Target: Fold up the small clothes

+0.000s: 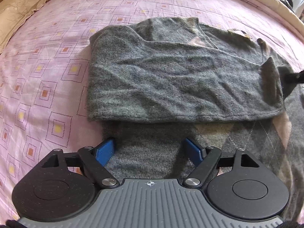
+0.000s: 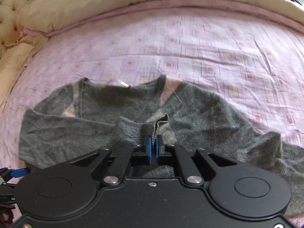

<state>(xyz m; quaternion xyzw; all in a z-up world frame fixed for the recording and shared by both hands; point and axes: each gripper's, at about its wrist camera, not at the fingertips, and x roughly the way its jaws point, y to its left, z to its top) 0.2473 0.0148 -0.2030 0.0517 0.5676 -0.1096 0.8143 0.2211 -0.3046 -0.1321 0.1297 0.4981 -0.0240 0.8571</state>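
A small grey knit sweater (image 1: 171, 79) with a pink and beige argyle front lies on the pink patterned bed sheet (image 1: 47, 66). One sleeve is folded across its body. My left gripper (image 1: 150, 150) is open and empty, low over the sweater's lower part. My right gripper (image 2: 154, 144) is shut on the ribbed cuff (image 2: 152, 123) of the grey sweater (image 2: 199, 114) and holds it over the body. The right gripper also shows at the right edge of the left wrist view (image 1: 292, 76).
Cream pillows (image 1: 20, 9) lie at the far left of the bed. A cream duvet (image 2: 114, 5) is bunched along the far side. A tufted headboard (image 2: 11, 1) is behind it. A metal tag (image 1: 239, 32) sits at the sweater's neckline.
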